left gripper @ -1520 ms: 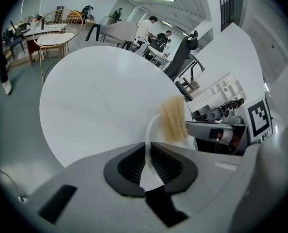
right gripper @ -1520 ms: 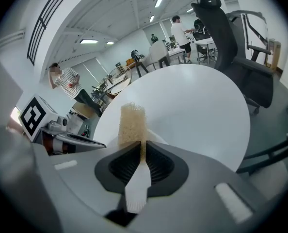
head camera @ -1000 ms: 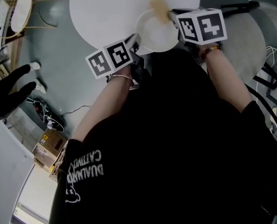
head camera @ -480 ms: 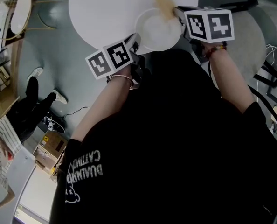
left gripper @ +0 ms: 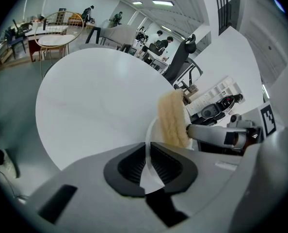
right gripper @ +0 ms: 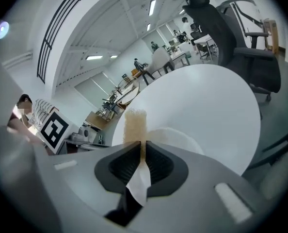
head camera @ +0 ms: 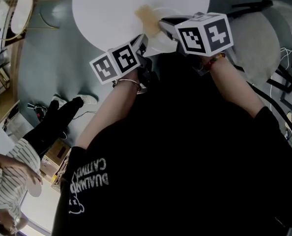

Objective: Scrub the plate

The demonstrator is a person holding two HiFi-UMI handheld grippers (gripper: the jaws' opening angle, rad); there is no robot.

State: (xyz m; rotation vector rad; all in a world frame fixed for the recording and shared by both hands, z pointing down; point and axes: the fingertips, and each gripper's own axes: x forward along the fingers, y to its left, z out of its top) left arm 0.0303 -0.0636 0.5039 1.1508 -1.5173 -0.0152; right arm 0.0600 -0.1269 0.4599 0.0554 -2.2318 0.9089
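Left gripper [left gripper: 146,154] fingers clamped thin round white plate [left gripper: 151,136] by its rim, right gripper [right gripper: 143,152] fingers clamped tan foam sponge [right gripper: 134,123] at frame centre.

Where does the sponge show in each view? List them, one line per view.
Head view: sponge, top centre.
Left gripper view: sponge, right of centre, upright.
Right gripper view: sponge, centre, between the jaws.
Shared landmark: round white table.

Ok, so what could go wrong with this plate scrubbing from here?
The left gripper pinches the plate only by its thin rim, so scrubbing pressure might tip it or make it slip. The plate sits near the table edge and could slide off. The right gripper holds the sponge by one end; it may pull loose.
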